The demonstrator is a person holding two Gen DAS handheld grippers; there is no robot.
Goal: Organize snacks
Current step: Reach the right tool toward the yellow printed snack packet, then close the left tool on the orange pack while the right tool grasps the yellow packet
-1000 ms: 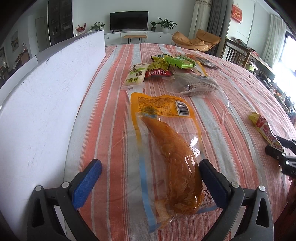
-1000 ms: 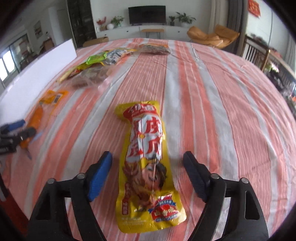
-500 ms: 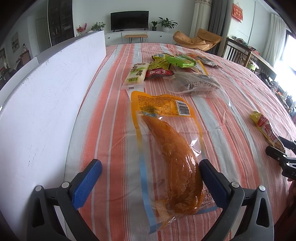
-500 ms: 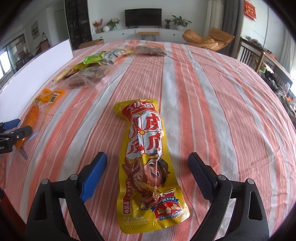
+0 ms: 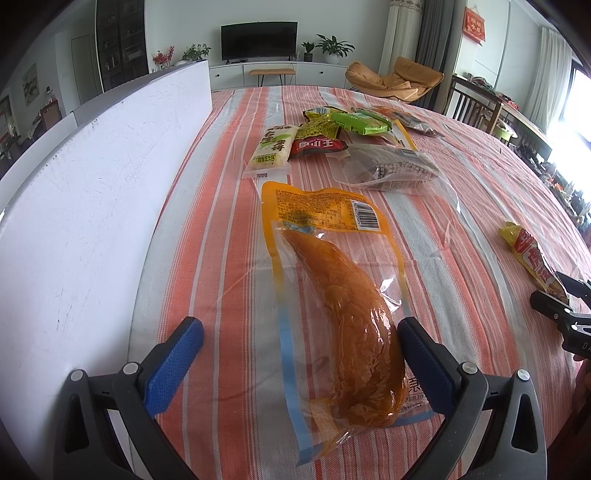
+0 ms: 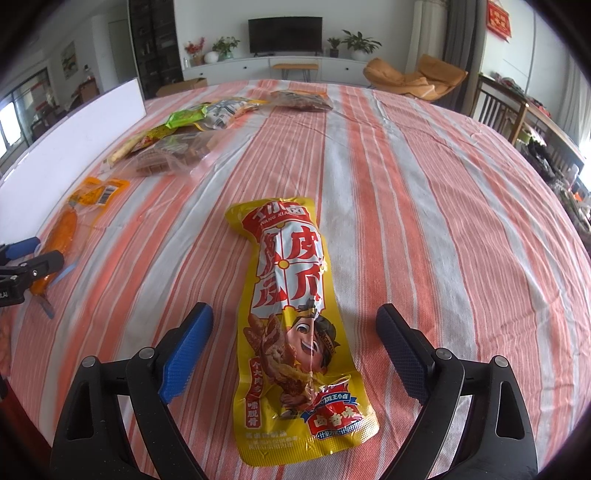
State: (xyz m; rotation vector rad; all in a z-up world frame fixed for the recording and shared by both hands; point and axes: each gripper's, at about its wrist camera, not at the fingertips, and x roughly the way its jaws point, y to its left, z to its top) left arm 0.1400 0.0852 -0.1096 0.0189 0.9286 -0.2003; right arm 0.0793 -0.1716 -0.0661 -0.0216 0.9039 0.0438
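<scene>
**Two packs, one between each claw**

My left claw (image 5: 301, 349) straddles the sausage pack (image 5: 341, 306) lying on the table (image 5: 221, 206), the board (image 5: 92, 199) standing along its left. Beyond the pack sits a heap of snacks (image 5: 332, 133). Off to the right lies the drumstick pack (image 6: 295, 314), flat between my right claw's (image 6: 295, 332) spread fingers, well apart from the heap. A TV (image 6: 284, 35) stands behind the table.

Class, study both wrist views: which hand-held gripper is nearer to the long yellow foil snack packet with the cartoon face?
Right. The right hand-held gripper straddles the long yellow foil snack packet, pads apart. The left hand-held gripper sits off to its side, straddling an orange vacuum-packed pouch.
</scene>
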